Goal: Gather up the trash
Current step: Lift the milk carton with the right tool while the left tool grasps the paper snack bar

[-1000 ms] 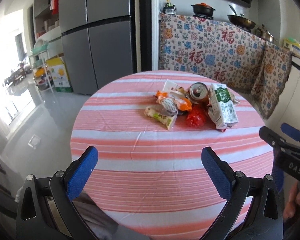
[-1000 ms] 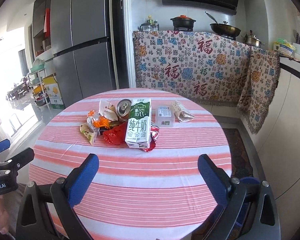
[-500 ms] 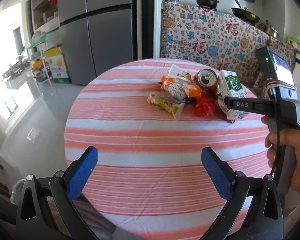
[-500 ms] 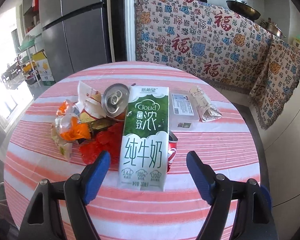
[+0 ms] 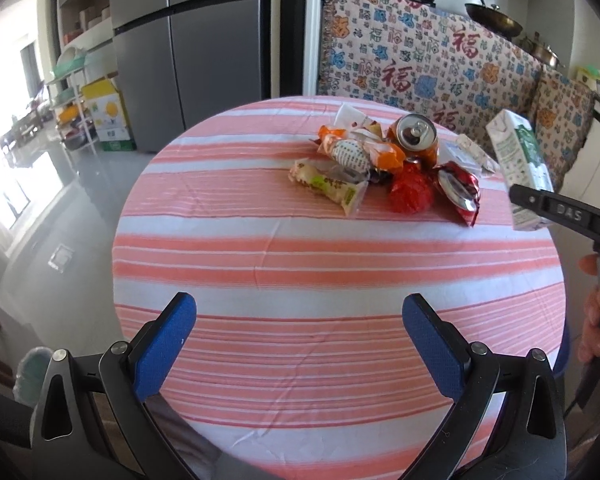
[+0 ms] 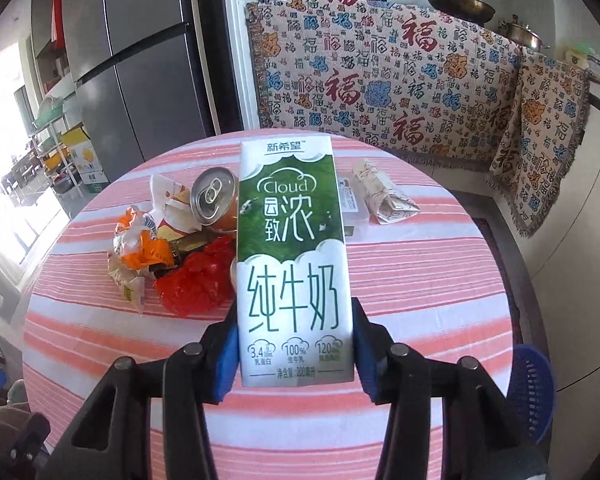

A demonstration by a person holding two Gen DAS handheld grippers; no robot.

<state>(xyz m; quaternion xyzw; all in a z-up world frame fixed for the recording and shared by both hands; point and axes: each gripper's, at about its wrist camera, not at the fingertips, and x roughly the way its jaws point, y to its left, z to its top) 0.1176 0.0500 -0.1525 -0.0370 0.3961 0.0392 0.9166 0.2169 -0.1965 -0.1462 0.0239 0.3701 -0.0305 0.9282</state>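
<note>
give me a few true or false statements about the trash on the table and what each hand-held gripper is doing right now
1. The right hand-held gripper is shut on the milk carton. True.
2. The left hand-held gripper holds the orange can. False: it is open and empty, and the can lies in the pile.
3. The tablecloth is striped pink and white. True.
4. The red crumpled wrapper sits inside a bin. False: it lies on the table.
5. The milk carton lies flat on the table. False: it is lifted.
</note>
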